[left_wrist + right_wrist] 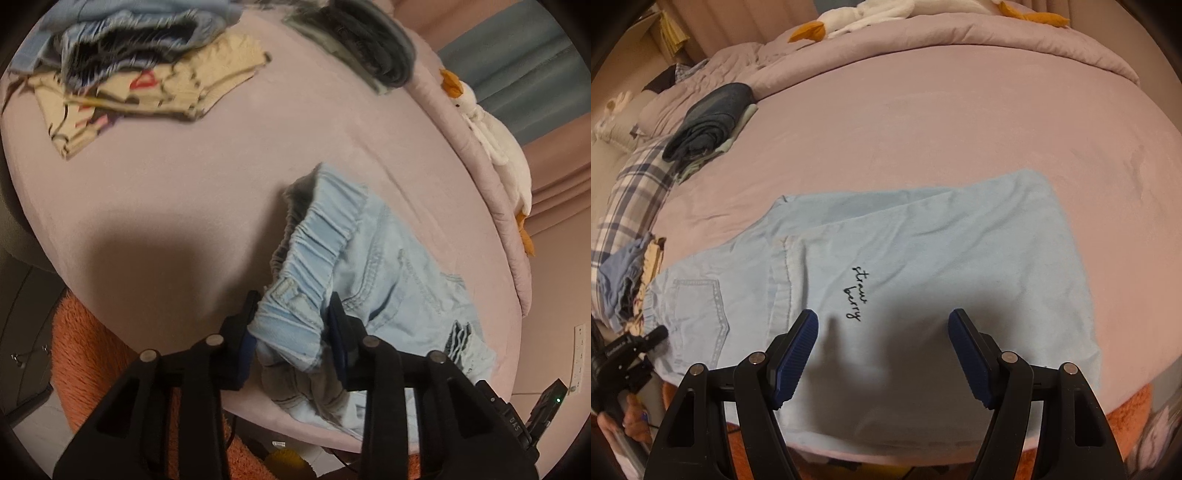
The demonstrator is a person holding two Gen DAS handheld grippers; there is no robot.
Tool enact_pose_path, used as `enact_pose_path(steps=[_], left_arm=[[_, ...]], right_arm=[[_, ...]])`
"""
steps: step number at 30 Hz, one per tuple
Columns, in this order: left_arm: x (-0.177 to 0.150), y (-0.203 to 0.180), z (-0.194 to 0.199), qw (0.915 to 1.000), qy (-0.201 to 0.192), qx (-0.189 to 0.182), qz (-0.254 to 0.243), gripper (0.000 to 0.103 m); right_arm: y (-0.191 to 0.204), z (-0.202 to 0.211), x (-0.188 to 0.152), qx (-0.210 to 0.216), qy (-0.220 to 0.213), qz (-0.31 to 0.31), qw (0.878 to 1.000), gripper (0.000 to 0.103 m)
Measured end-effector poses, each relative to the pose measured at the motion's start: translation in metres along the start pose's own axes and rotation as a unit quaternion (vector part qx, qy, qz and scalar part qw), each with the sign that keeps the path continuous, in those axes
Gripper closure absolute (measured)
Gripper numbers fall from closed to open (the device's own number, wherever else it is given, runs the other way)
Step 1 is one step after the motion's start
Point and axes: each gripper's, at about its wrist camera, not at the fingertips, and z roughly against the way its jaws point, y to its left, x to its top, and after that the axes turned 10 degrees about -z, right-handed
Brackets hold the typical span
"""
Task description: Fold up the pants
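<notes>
I am gripping the elastic waistband of the light blue pants [373,266] with my left gripper [291,325], its fingers [245,321] pinching the bunched denim between them and lifting that end a little off the pink bed [166,192]. The rest of the pants are lying spread across the near edge of the bed, one leg folded over the other, with dark stitched lettering [857,295] facing up. I am holding my right gripper [882,354] just above the leg fabric, its blue-padded fingers [796,360] standing wide apart and holding nothing. Farther back on the bed, a stack of folded clothes [140,74] and a dark rolled garment [709,118] are sitting well apart from the pants. A plush goose [495,147] is lying along the rumpled duvet.
</notes>
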Motion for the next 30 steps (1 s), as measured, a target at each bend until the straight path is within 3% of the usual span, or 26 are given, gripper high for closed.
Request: enact_pose_path(steps=[9, 15, 19, 23, 30], left_arm=[[0.005, -0.025, 0.027, 0.9989, -0.030, -0.021, -0.031, 0.075], [0.010, -0.080, 0.054, 0.9906, -0.059, -0.070, -0.102, 0.077], [0.012, -0.130, 0.064, 0.9772, -0.068, -0.114, -0.166, 0.077], [0.004, -0.191, 0.062, 0.9566, -0.060, -0.155, -0.240, 0.077], [-0.035, -0.284, 0.020, 0.9178, 0.001, -0.193, -0.347, 0.077]], right_arm=[[-0.013, 0.001, 0.001, -0.007, -0.004, -0.026, 1.000, 0.030], [-0.021, 0.007, 0.002, -0.008, -0.016, -0.040, 0.999, 0.030], [-0.032, 0.015, 0.003, -0.008, -0.028, -0.054, 0.998, 0.030], [-0.048, 0.024, 0.003, -0.010, -0.045, -0.074, 0.996, 0.030], [-0.085, 0.036, 0.000, -0.022, -0.067, -0.124, 0.990, 0.030]])
